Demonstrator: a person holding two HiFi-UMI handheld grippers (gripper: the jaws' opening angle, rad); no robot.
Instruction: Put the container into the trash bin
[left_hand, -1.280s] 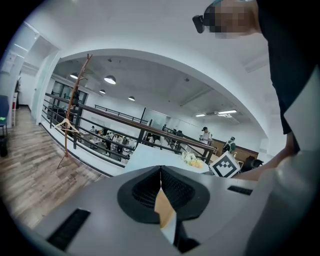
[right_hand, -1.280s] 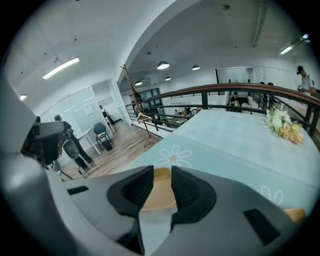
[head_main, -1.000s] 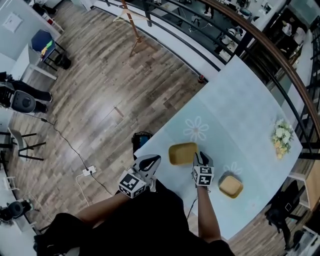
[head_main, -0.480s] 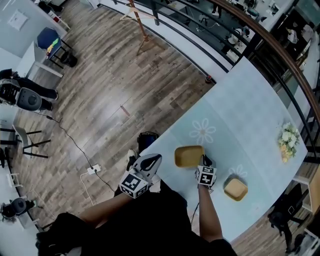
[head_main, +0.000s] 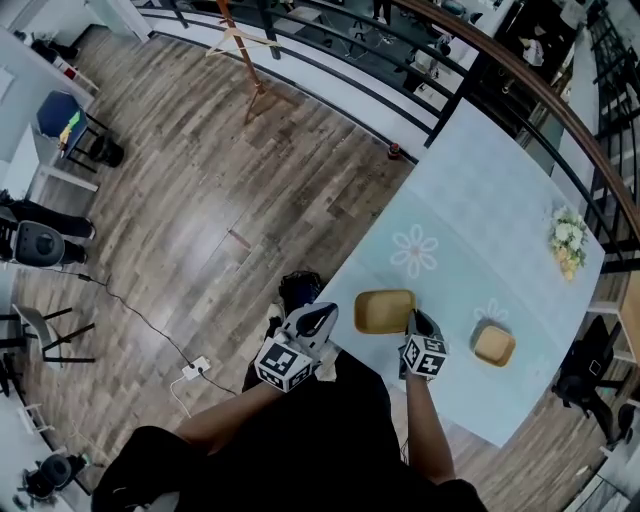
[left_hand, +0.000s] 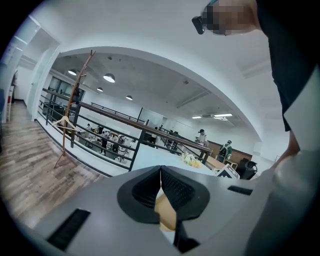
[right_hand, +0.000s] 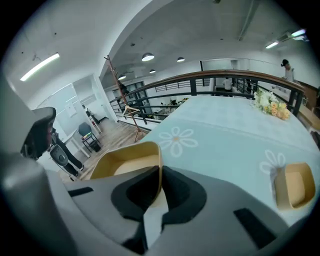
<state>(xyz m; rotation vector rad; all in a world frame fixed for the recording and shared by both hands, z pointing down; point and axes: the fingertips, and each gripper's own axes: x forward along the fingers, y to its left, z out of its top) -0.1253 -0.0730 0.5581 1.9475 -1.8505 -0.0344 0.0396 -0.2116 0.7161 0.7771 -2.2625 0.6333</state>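
A tan, shallow, square container (head_main: 385, 312) sits near the table's front left edge; in the right gripper view it (right_hand: 125, 162) fills the lower left. My right gripper (head_main: 418, 322) is at its right rim. Its jaws are closing, and the thin rim (right_hand: 159, 165) stands pinched between the pads. My left gripper (head_main: 325, 315) hovers just off the table edge, left of the container, jaws shut with nothing in them; the container (left_hand: 167, 212) shows below its tips. A dark bin (head_main: 300, 290) stands on the wooden floor beside the table edge, just beyond the left gripper.
A smaller tan container (head_main: 494, 345) lies on the pale blue flower-print table (head_main: 470, 200) right of my right gripper. A bunch of flowers (head_main: 565, 240) sits at the far right edge. A black railing runs behind the table; a white power strip (head_main: 195, 368) and cable lie on the floor.
My right gripper has closed on the container's right rim. My left gripper has drifted closer to the table edge and the container.
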